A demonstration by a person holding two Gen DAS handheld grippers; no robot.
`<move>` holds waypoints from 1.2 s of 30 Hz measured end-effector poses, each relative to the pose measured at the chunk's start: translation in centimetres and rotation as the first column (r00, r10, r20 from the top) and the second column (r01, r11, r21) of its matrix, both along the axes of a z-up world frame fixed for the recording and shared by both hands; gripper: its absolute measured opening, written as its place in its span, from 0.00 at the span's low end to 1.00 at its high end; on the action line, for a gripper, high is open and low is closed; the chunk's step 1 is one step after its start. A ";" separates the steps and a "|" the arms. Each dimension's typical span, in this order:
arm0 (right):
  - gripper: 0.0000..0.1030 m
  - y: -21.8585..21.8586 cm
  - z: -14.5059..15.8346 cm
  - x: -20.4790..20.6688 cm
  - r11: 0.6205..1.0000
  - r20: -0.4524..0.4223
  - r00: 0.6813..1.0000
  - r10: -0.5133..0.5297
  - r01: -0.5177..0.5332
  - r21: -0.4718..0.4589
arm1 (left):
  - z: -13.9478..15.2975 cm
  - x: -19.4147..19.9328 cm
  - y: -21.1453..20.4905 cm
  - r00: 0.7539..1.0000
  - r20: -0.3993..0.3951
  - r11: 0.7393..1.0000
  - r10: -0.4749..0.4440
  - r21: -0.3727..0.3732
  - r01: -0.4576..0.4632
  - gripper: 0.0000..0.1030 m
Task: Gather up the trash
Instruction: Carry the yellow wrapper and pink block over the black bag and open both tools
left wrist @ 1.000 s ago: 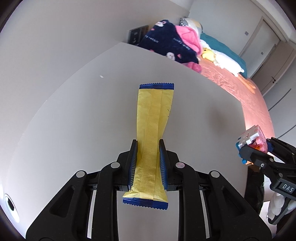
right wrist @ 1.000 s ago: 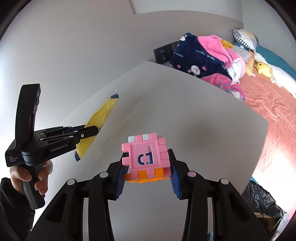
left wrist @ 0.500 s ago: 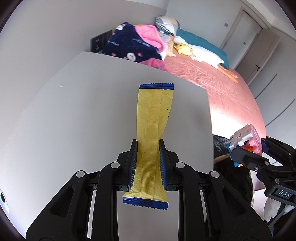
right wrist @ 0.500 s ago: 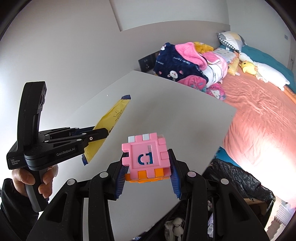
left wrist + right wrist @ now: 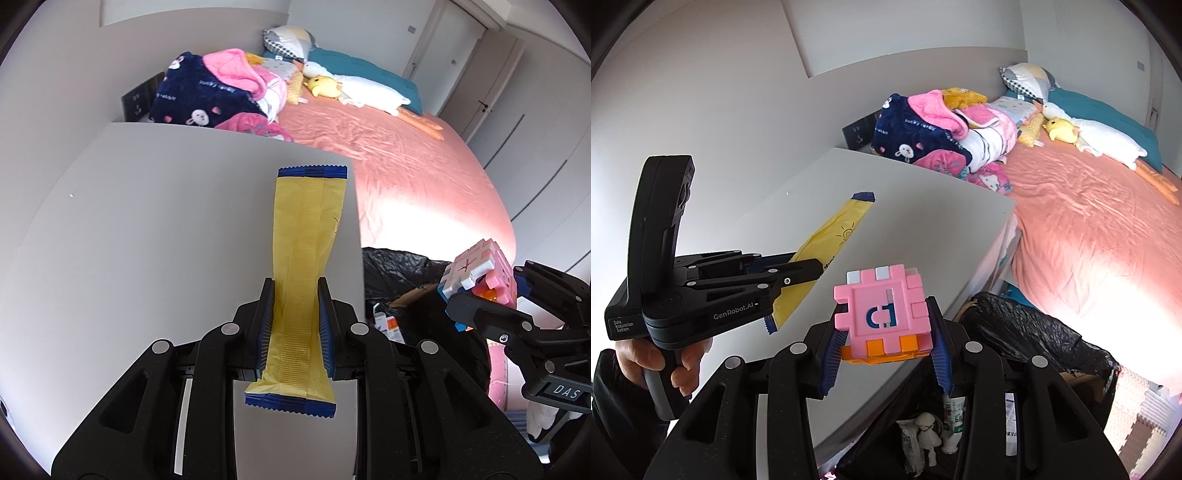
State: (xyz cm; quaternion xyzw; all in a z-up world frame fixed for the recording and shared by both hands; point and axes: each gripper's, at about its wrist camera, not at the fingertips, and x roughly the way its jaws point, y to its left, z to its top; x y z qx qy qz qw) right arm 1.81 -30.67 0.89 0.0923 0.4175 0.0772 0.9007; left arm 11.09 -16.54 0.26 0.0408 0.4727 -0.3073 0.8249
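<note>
My left gripper [image 5: 295, 291] is shut on a long yellow wrapper [image 5: 306, 240] with blue crimped ends, held lengthwise above the white table [image 5: 166, 229] near its right edge. My right gripper [image 5: 884, 317] is shut on a pink foam block cube [image 5: 881, 306] with an orange underside, held over the table's edge and above a black trash bag [image 5: 1027, 332]. In the right wrist view the left gripper [image 5: 798, 273] with the wrapper [image 5: 834, 236] is at the left. In the left wrist view the right gripper [image 5: 480, 299] carries the cube [image 5: 476, 273] at the right.
The black trash bag [image 5: 399, 269] lines a bin beside the table, with packaging and bottles [image 5: 942, 424] inside. Behind lies a bed with a pink sheet [image 5: 1089, 229], piled blankets [image 5: 923, 129] and plush toys [image 5: 1060, 129]. A hand [image 5: 653, 362] holds the left gripper's handle.
Both grippers have moved rightwards across the table toward its edge, still holding the wrapper and the cube. The trash bag and the bed have come into view.
</note>
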 end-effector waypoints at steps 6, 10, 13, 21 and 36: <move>0.42 -1.2 0.3 -1.6 1.000 0.005 1.000 -0.027 0.027 0.002 | 0.4 -1.4 -1.6 0.999 0.003 0.999 -0.045 0.003 0.045 0.21; 0.42 -2.1 0.4 -2.5 0.999 0.012 0.999 -0.051 0.051 0.007 | 0.3 -2.0 -2.6 0.997 -0.007 0.997 -0.076 -0.002 0.076 0.21; 0.42 -2.8 0.4 -3.1 0.997 0.014 0.997 -0.073 0.073 0.009 | 0.2 -2.5 -3.4 0.995 -0.016 0.995 -0.100 -0.004 0.100 0.21; 0.42 -4.9 0.2 -4.5 0.991 0.013 0.991 -0.133 0.133 0.003 | -0.3 -3.3 -6.0 0.987 -0.030 0.987 -0.158 -0.008 0.157 0.21; 0.42 -10.1 -0.4 -7.5 0.968 0.007 0.968 -0.250 0.250 0.007 | -0.7 -5.3 -11.8 0.959 -0.044 0.960 -0.279 0.000 0.279 0.21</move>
